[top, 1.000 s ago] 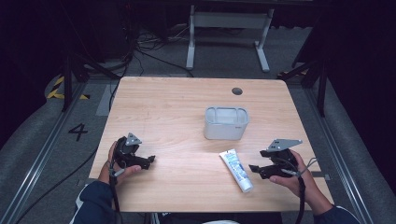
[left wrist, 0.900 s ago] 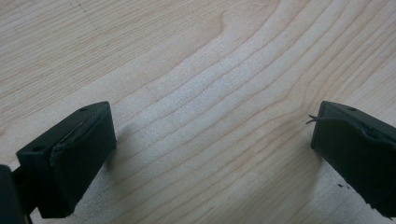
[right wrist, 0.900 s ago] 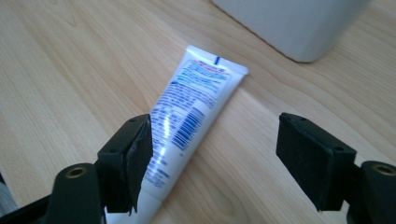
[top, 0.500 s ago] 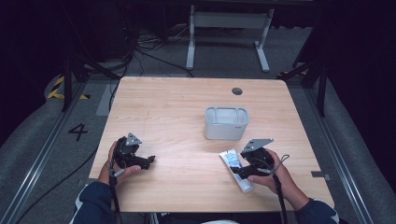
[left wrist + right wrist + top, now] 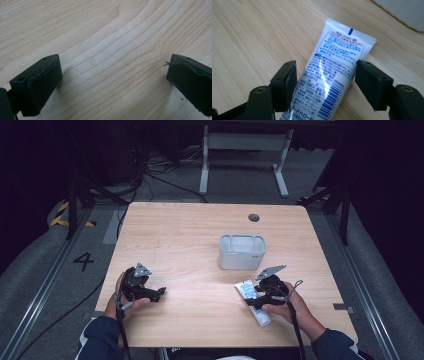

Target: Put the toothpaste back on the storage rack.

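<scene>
A white tube (image 5: 248, 290) with blue print lies flat on the wooden table (image 5: 200, 235), front right. My right gripper (image 5: 253, 298) sits low over its middle. In the right gripper view the tube (image 5: 337, 50) runs between the two black jaws of the right gripper (image 5: 325, 77). The jaws have just been closing and stand at the tube's two edges, with no squeeze visible on it. At the front left my left gripper (image 5: 158, 293) rests on the table. Its jaws (image 5: 112, 80) stand wide apart over bare wood, nothing between them.
A pale grey tub-like container (image 5: 242, 251) stands just beyond the tube, right of the table's middle; its corner (image 5: 402, 12) shows in the right gripper view. A dark round hole (image 5: 254, 217) sits near the far edge. A metal stand (image 5: 245, 150) and cables lie on the floor behind.
My right gripper has moved left and down from beside the tube to over it, with its jaws now on either side of the tube. The left gripper has kept still.
</scene>
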A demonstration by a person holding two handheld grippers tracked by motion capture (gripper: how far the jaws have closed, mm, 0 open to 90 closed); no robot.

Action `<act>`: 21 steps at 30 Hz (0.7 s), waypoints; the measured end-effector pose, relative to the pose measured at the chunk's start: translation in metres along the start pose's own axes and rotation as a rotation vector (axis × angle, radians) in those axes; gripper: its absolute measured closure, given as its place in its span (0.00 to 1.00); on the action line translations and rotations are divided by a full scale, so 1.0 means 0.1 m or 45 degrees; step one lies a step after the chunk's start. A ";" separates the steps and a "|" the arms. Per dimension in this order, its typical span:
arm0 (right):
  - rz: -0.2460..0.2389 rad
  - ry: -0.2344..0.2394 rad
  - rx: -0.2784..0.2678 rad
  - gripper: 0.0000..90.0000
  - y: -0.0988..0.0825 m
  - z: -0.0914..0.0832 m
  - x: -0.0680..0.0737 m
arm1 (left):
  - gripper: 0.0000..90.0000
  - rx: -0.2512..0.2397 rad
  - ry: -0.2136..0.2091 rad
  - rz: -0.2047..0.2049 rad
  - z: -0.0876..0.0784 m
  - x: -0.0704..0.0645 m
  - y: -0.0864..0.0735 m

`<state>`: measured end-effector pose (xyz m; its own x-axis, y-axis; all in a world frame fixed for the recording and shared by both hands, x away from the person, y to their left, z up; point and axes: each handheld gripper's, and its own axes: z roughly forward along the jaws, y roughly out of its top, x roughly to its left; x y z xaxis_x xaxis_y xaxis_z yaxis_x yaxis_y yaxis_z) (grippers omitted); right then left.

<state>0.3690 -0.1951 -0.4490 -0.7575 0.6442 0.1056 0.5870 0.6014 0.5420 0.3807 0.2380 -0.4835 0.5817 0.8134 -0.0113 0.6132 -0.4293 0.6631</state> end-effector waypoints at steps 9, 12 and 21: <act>-0.018 -0.031 0.069 0.34 0.04 0.13 0.00 | 0.01 0.000 0.000 0.000 0.00 0.00 0.00; -0.048 -0.050 0.090 0.34 0.08 0.15 0.02 | 0.01 0.000 -0.001 -0.001 0.00 0.00 0.00; -0.130 -0.080 0.134 0.47 0.15 0.18 0.10 | 0.01 0.000 -0.001 -0.001 0.00 0.00 0.00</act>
<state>0.3750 -0.1710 -0.4546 -0.7974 0.6034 0.0007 0.5372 0.7094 0.4563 0.3807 0.2380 -0.4835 0.5819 0.8131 -0.0123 0.6136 -0.4290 0.6629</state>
